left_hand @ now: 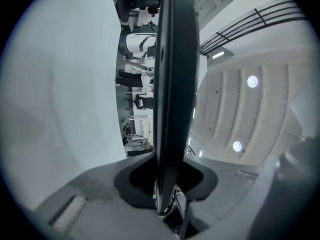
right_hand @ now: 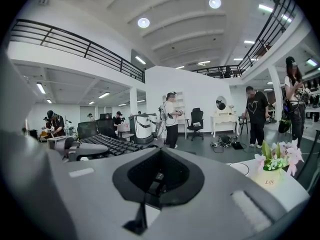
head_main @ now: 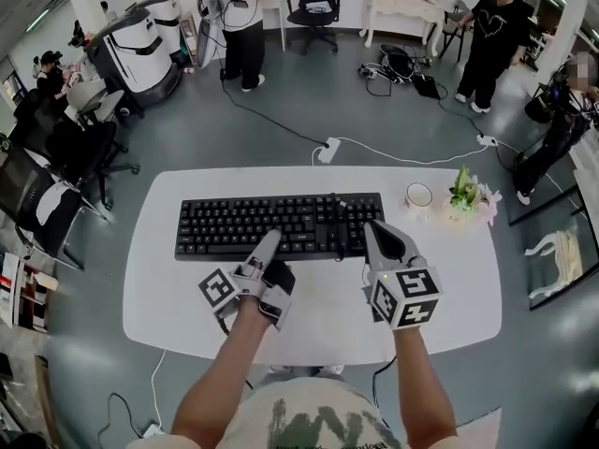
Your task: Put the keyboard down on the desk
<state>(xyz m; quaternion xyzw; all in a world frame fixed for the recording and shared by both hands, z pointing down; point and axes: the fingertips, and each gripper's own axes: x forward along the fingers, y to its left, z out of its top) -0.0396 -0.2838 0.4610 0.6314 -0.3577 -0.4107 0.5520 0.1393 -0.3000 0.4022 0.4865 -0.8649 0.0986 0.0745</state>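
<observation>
A black keyboard [head_main: 281,224] lies lengthwise across the white desk [head_main: 318,321]. My left gripper [head_main: 269,242] is turned on its side at the keyboard's near edge, a little right of its middle. In the left gripper view the keyboard [left_hand: 172,84] runs edge-on between the jaws, and the left gripper [left_hand: 166,181] is shut on it. My right gripper [head_main: 375,231] points at the keyboard's right end with its jaws together and nothing between them. The right gripper view shows that gripper [right_hand: 160,170] shut, with the keyboard [right_hand: 107,145] off to its left. Whether the keyboard rests fully on the desk is unclear.
A white cup [head_main: 418,195] and a small flower pot [head_main: 465,197] stand at the desk's far right corner, beyond the keyboard. A power strip [head_main: 328,150] with cables lies on the floor behind the desk. Office chairs [head_main: 80,148] stand to the left. People stand farther back.
</observation>
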